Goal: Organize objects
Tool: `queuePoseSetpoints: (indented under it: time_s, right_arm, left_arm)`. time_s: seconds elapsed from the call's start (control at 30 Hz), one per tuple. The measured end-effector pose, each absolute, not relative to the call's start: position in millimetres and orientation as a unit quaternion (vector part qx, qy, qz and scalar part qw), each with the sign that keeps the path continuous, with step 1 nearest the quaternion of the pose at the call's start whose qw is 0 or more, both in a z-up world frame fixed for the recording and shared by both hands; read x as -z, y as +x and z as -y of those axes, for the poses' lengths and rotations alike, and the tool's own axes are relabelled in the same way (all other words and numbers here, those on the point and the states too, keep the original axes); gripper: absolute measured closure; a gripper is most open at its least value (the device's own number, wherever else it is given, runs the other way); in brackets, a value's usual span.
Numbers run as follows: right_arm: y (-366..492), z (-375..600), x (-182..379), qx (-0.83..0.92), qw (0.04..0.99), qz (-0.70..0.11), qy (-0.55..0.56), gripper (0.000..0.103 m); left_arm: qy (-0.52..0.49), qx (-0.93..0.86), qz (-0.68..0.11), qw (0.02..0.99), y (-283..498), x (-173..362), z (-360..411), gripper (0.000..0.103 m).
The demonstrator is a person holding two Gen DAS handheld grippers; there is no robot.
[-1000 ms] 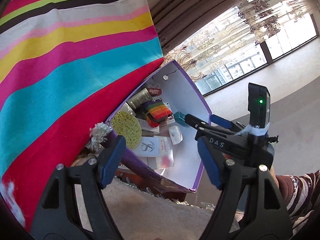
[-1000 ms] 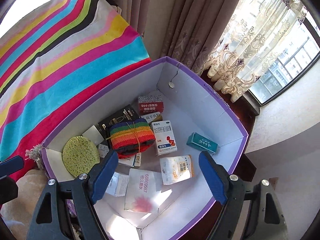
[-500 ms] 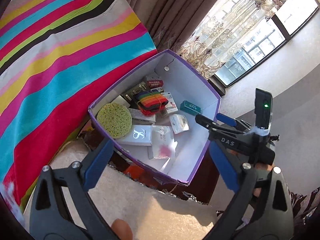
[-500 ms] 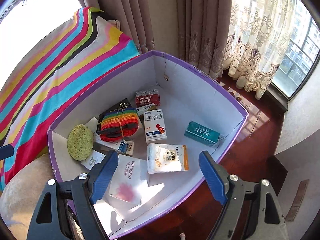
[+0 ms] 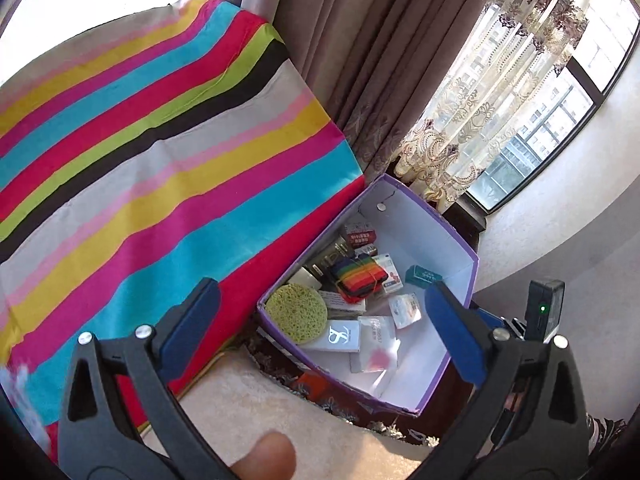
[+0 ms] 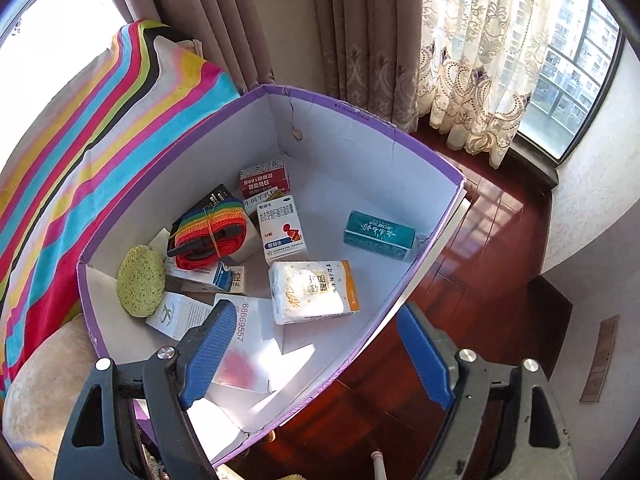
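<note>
A purple box [image 5: 466, 276] with white inner walls [image 6: 360, 140] holds several items. Among them are a round green sponge [image 6: 140, 286], a rainbow strap bundle [image 6: 212, 232], a teal carton [image 6: 378, 234], a tissue pack [image 6: 312, 292] and a white medicine carton [image 6: 280, 226]. The left wrist view shows the same sponge [image 5: 296, 312] and strap [image 5: 360, 276]. My left gripper [image 5: 319, 290] hangs above and short of the box, its jaws opening with nothing between them. Over the box's near corner, my right gripper [image 6: 314, 314] stands open and holds nothing.
A striped cloth [image 5: 160, 160] drapes a surface left of the box. Brown curtains [image 5: 360, 60] and a lace curtain [image 6: 480, 60] hang behind it. Red wooden floor [image 6: 480, 260] lies to the right, a beige rug [image 5: 280, 412] in front. A thumb [image 5: 266, 456] shows at the bottom edge.
The left gripper has risen and drawn back from the box, and its jaws have spread wider. The right gripper has slid sideways, so the box sits further left and floor shows.
</note>
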State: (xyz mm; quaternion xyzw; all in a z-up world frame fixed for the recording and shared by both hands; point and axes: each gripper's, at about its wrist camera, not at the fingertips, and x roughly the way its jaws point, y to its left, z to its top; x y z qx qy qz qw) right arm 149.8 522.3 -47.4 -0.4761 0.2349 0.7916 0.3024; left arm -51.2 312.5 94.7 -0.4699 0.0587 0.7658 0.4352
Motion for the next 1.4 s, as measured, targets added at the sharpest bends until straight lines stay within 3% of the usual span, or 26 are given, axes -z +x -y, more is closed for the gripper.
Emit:
queuePoseSetpoints:
  time_s: [0.17,0.27,0.37,0.6,0.83,1.17,1.4]
  right_arm:
    - [160.7,-526.8,42.5,-0.775,0.335,-0.234,-0.482,0.019]
    - [163.6,-531.5,44.8,-0.763,0.362,-0.234,-0.481,0.019]
    - [156.8,-527.4,46.2,-0.763,0.369,-0.223,-0.481,0.019]
    - [139.5,-515.8,50.3,-0.77,0.371,-0.2,-0.479,0.019]
    - [131.9,-509.8,47.8,-0.784,0.362,-0.201,-0.463,0.019]
    - [143.0,-504.4,39.2,-0.781,0.386,-0.147,-0.469,0.019]
    - [146.4,-506.7,41.5,-0.775,0.38,-0.158,-0.479,0.019]
  left_arm:
    - [-0.386,-0.786,-0.042,0.481,-11.3,-112.2,-302.2,0.0]
    - [-0.436,-0.729,-0.072,0.523,-2.4,-79.3,-342.9,0.0]
    - [-0.457,-0.726,-0.114,0.501,9.8,-40.9,-372.1,0.0]
    - [-0.477,-0.734,-0.089,0.475,-0.9,-12.3,-362.8,0.0]
    - [-0.507,-0.718,-0.166,0.447,6.8,17.5,-378.3,0.0]
    - [-0.524,-0.711,-0.167,0.437,7.6,28.3,-380.0,0.0]
    - [-0.522,-0.713,-0.175,0.435,11.0,27.9,-385.5,0.0]
